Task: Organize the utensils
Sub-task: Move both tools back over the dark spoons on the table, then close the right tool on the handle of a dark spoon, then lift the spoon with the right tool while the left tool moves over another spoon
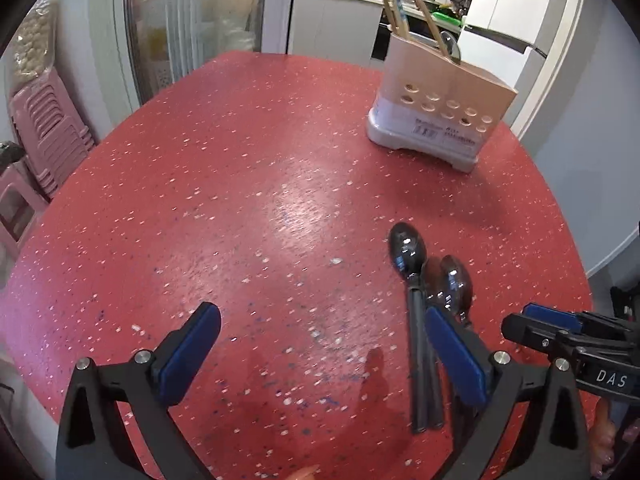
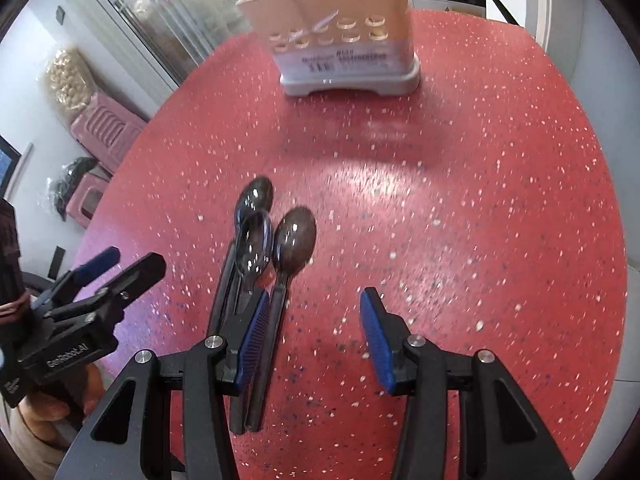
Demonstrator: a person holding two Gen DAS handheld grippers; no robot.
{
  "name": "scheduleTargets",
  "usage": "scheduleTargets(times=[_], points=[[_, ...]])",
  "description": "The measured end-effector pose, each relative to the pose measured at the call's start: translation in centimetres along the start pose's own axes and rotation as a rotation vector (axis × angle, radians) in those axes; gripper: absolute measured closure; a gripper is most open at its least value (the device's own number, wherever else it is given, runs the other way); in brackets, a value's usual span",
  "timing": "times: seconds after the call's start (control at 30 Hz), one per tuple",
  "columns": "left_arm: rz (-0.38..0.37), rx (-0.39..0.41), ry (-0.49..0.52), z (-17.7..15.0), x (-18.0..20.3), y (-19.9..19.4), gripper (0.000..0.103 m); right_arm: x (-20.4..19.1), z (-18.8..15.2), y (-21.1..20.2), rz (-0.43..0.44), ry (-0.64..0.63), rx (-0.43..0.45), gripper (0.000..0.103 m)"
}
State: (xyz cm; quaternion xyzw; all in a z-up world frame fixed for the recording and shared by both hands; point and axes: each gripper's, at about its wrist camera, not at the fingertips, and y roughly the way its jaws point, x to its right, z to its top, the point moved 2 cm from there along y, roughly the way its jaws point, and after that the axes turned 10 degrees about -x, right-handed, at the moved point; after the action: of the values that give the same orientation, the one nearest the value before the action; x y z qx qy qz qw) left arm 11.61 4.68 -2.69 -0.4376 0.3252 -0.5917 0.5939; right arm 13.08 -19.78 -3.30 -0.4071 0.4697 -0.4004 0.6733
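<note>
Your three spoons lie bunched side by side on the red speckled table, well short of the holder, with open table between the two. Their long axes run toward the holder: bowls point at it, dark handles point back at you. One bowl reaches closest to the holder, a second overlaps it just behind, and the third lies just beside those two on the right. The holder is a beige slotted box on a pale base, upright at the far edge of the table, already carrying chopsticks and a spoon that lean out of its top. Your left gripper hangs spread wide and empty to the left of the spoons; its right finger crosses over the handles in its own view. Your right gripper is also spread and holds nothing; its left pad sits over the handles, while the other finger stands over bare table. Beyond the holder you see kitchen counters with pans; left of the table stand stacked pink stools and a glass door.
</note>
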Motion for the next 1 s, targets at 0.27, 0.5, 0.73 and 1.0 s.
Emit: scheduleTargets(times=[0.27,0.5,0.73,1.0], points=[[0.02,-0.032,0.025,-0.4,-0.5,0.6,0.0,-2.0,-0.2,1.8,-0.084,-0.021,-0.036,0.052],[0.026,-0.035,0.003,-0.7,-1.7,0.4,0.0,-3.5,0.1,2.5,-0.2,-0.069,-0.048,0.052],[0.02,-0.044,0.01,-0.7,-1.9,0.3,0.0,-4.9,0.2,3.2,-0.286,-0.119,-0.069,0.059],[-0.007,-0.077,0.067,-0.2,0.1,0.7,0.0,-3.6,0.4,2.6,-0.235,-0.078,-0.066,0.09]])
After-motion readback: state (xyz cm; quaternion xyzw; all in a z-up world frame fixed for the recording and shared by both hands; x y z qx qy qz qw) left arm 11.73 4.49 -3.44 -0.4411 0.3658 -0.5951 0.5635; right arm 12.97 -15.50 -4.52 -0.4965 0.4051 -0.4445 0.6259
